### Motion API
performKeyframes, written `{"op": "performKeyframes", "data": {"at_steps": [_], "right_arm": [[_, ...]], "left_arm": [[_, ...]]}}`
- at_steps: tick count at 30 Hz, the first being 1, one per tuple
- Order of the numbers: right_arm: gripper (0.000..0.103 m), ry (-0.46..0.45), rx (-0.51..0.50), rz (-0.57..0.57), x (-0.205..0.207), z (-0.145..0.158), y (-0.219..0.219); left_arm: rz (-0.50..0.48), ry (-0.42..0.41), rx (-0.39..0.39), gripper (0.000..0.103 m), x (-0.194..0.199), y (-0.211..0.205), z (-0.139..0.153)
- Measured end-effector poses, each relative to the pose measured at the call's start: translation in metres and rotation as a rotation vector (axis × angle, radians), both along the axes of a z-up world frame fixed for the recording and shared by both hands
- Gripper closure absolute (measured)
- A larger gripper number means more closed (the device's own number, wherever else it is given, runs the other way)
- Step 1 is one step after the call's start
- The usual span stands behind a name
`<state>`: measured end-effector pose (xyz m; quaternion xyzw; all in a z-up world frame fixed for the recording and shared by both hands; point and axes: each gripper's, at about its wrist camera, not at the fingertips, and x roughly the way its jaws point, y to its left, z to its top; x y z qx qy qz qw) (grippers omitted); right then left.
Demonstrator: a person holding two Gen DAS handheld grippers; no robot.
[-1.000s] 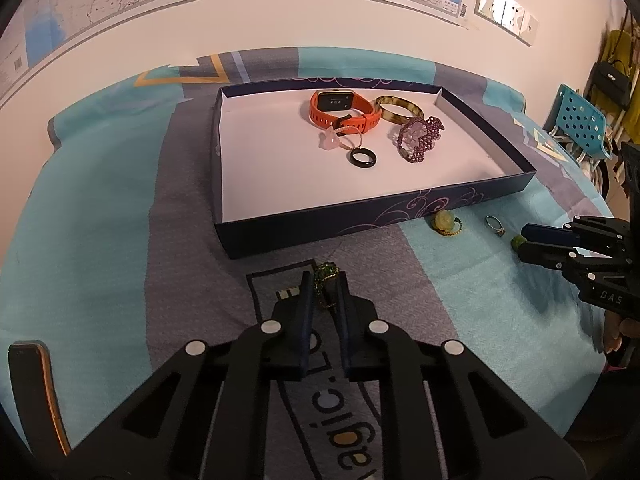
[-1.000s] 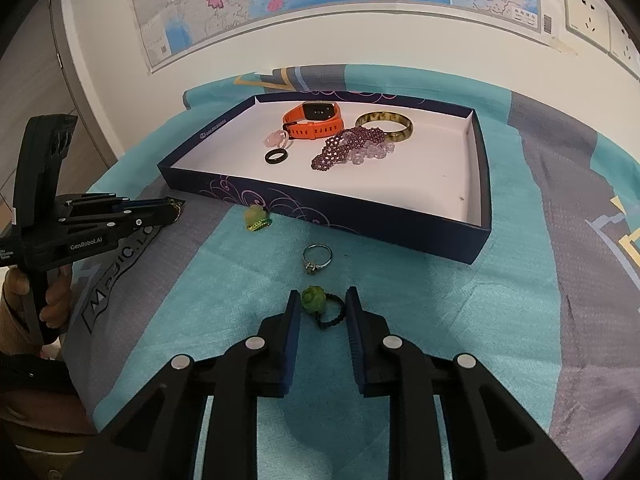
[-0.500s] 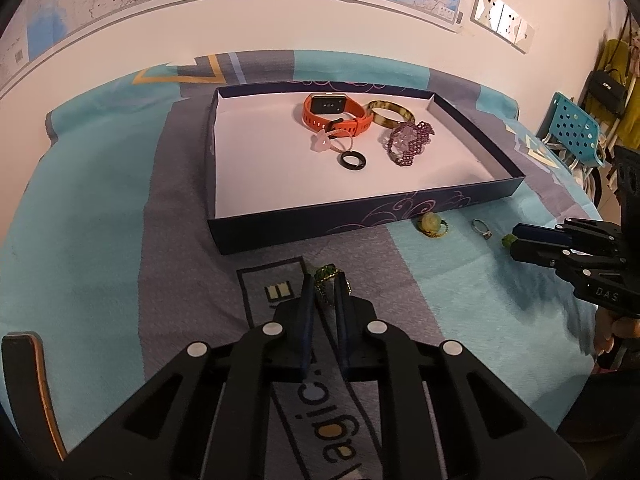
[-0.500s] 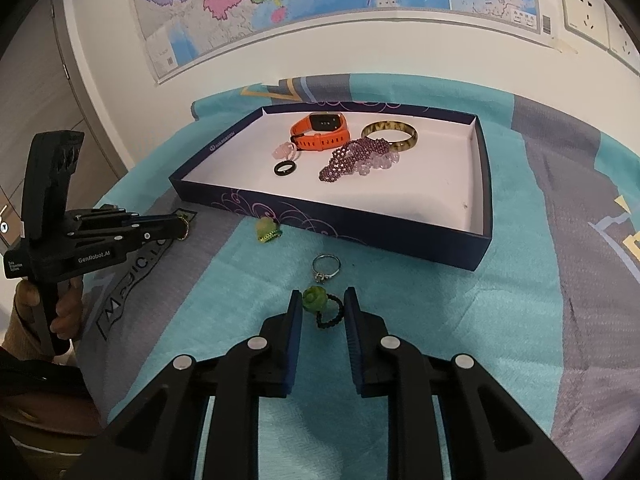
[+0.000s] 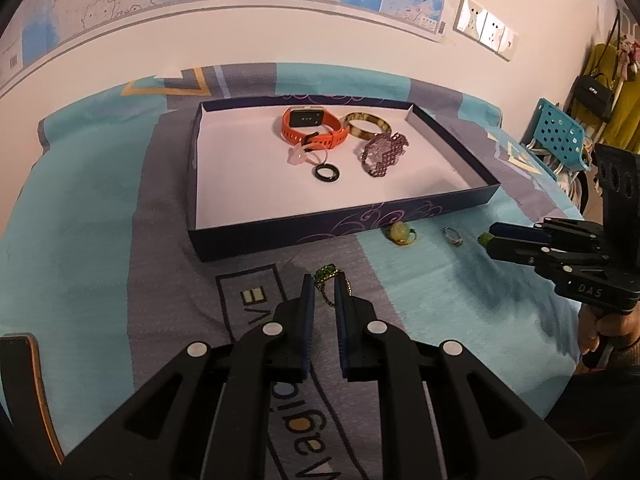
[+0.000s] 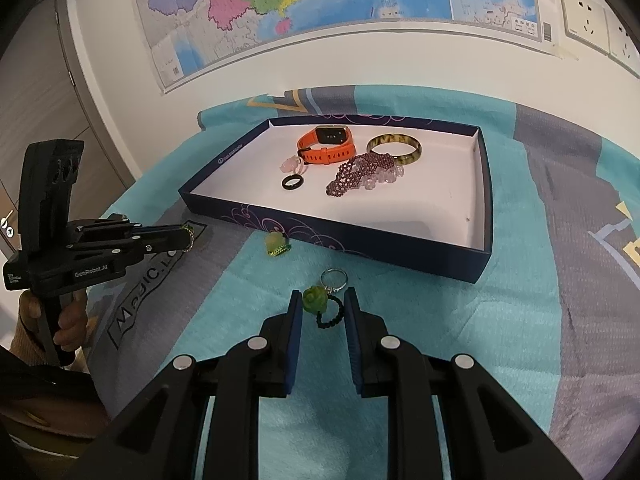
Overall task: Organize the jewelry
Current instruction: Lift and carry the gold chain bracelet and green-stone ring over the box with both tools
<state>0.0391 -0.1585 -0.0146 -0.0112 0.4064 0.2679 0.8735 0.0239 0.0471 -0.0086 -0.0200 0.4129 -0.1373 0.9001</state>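
Left wrist view alone shows a blue chair (image 5: 560, 136).

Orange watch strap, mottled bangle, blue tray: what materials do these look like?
Orange watch strap: matte, flexible-looking with punched holes, likely silicone. Mottled bangle: glossy, rigid, brown-yellow marbling, probably resin or stone; can't tell which. Blue tray: thin straight walls, printed swirls, white inside, looks like cardboard.
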Motion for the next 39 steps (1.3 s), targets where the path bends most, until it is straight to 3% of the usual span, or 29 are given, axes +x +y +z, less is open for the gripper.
{"op": "performKeyframes", "data": {"at_steps": [39], "right_arm": [[0.084, -0.103, 0.019, 0.018, 0.026, 0.032, 0.007]], "left_arm": [[-0.047, -0.098, -0.022, 0.092, 0.014, -0.020, 0.036]]}}
